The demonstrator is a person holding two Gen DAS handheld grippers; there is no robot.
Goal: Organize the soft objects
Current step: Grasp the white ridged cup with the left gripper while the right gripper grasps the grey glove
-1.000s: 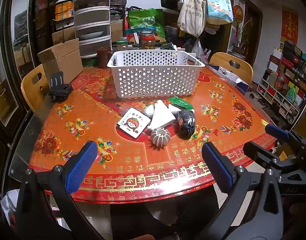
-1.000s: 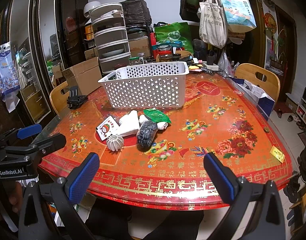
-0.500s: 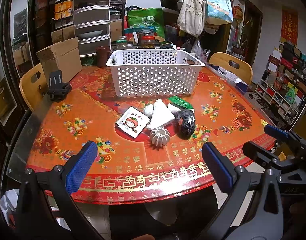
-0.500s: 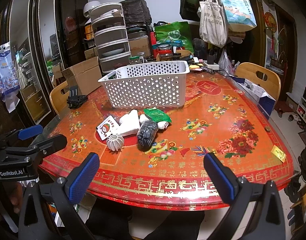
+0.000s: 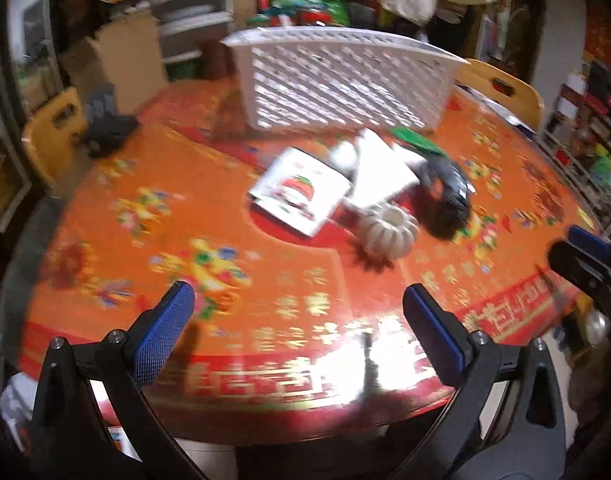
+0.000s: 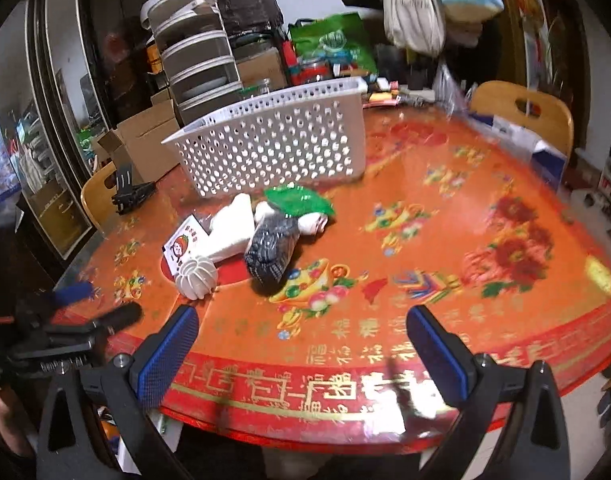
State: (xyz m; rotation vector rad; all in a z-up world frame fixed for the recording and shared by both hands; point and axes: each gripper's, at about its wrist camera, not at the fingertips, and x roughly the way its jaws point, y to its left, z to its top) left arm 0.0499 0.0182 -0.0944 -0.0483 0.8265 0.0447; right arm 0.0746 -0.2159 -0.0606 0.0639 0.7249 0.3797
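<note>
A pile of small items lies mid-table in front of a white perforated basket: a white packet with a strawberry picture, a white folded cloth, a dark rolled cloth, a green packet and a white ribbed ball. My left gripper is open and empty over the table's near edge, short of the pile. My right gripper is open and empty, right of the left one.
The round table has a red patterned cover. A black clamp lies at its left edge. Wooden chairs stand around it. Cardboard boxes, stacked trays and bags crowd the back.
Both grippers have moved forward toward the pile, which now looks larger. The left wrist view is motion-blurred. Both stay open and empty.
</note>
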